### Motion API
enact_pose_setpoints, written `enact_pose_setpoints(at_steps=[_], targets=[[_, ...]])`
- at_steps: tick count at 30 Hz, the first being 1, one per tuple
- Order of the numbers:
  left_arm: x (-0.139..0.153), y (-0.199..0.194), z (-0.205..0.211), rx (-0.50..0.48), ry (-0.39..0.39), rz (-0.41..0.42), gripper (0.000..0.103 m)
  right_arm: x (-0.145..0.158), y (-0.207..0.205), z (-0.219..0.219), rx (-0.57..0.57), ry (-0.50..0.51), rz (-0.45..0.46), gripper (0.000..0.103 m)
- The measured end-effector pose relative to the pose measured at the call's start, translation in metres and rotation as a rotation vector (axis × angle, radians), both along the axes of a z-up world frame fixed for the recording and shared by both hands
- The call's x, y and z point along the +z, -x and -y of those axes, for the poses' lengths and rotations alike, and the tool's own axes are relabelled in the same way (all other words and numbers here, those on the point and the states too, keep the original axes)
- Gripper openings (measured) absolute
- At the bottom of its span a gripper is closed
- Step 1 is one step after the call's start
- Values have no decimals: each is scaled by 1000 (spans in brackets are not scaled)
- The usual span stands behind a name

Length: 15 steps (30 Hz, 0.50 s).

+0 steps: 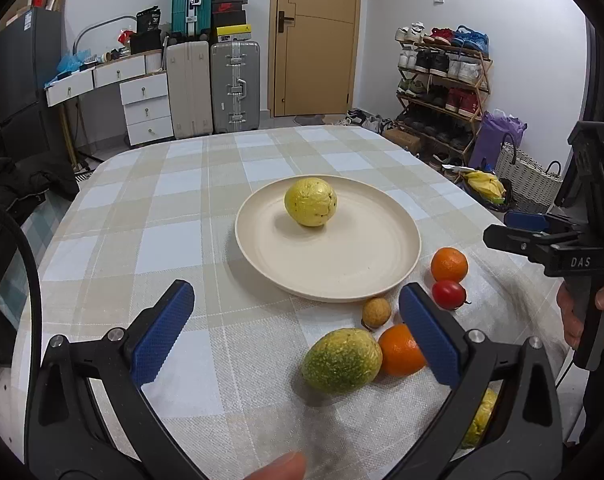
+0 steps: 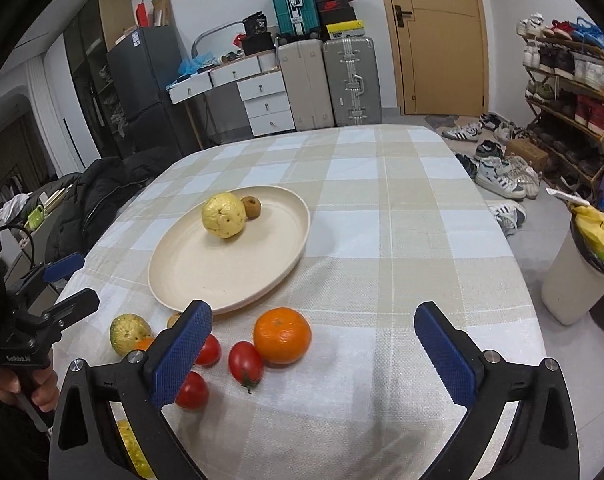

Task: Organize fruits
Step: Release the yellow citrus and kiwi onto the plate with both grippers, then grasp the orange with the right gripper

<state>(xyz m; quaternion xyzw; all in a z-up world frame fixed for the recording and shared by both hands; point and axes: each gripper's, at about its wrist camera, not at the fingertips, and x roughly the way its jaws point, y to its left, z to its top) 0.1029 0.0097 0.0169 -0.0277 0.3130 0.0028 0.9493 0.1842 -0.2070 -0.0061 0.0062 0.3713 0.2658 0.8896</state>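
**Operator:** Left wrist view: my left hand-held gripper (image 1: 296, 332) hangs over the checked surface (image 1: 190, 216) with its blue pads spread as wide as they go, gripping nothing. A green-yellow fruit (image 1: 342, 360) lies on the cloth between them, touching neither pad. Just beside it sit an orange (image 1: 398, 350) and a small brown fruit (image 1: 376, 312).

**Observer:** And the plate?

**Operator:** The cream plate (image 1: 342, 276) rests near the middle of the surface, with a yellow fruit (image 1: 311, 201) on its far half. Off its right rim lie a second orange (image 1: 449, 265) and a red tomato (image 1: 449, 294), touching each other.

**Observer:** Your other hand?

**Operator:** Right wrist view shows my right hand-held gripper (image 2: 314, 354) equally wide open and empty (bare cloth lies between the pads). An orange (image 2: 282, 335) and a tomato (image 2: 245, 362) sit just inside its left pad; two more tomatoes (image 2: 193, 390) are partly hidden behind that pad. From this side the plate (image 2: 206, 272) also carries a small brown fruit (image 2: 251, 207) against the yellow one (image 2: 223, 215).

**Observer:** Anything else?

**Operator:** A yellow fruit (image 1: 478, 420) sits half hidden behind my left gripper's right arm, and a fingertip (image 1: 280, 468) shows at the bottom edge.
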Motion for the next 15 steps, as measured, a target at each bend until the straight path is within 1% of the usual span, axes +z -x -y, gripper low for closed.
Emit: enact_pose_setpoints(at_steps=[3, 9, 15], targets=[[-3, 0, 2, -9, 1, -14, 102, -7, -4, -1, -3, 16, -26, 103], [-9, -4, -1, -1, 7, -35, 102, -20, -5, -8, -1, 66, -46, 103], [-13, -9, -5, 7, 12, -56, 102, -32, -11, -12, -10, 67, -94, 103]])
